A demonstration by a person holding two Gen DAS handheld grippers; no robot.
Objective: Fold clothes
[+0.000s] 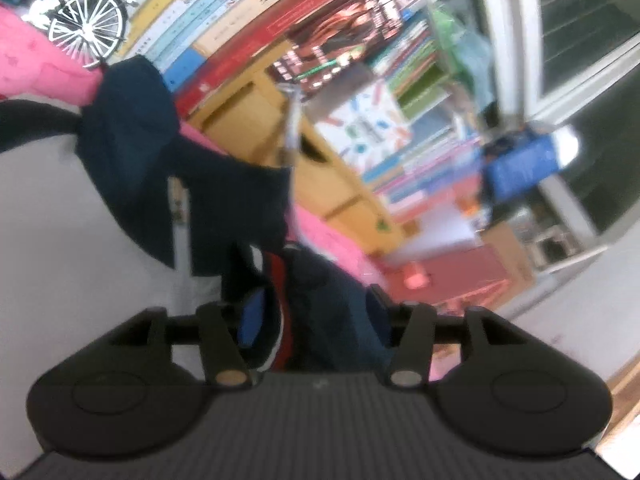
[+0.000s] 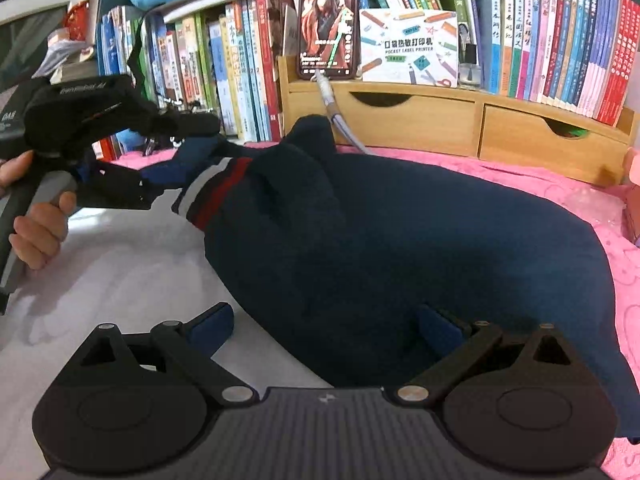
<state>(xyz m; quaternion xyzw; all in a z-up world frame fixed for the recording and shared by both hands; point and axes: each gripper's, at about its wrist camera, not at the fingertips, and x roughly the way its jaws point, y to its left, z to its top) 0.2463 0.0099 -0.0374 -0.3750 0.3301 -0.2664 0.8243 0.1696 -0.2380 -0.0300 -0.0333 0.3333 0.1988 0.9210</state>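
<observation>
1. The navy sweater (image 2: 420, 240) lies heaped on the pink cover (image 2: 600, 208), just ahead of the right gripper (image 2: 324, 324), whose jaws stand wide, one blue pad at each side of the near hem, nothing pinched.
2. The left gripper (image 1: 312, 312) has its jaws partly apart with the striped cuff (image 1: 280, 280) between them; whether the pads press on it I cannot tell.
3. Likely the cuff is held up so the sleeve can be laid across the body.

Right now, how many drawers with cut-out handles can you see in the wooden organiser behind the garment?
2: one drawer behind the navy garment's raised fold, the other drawer to its right. More may be hidden further left.
</observation>
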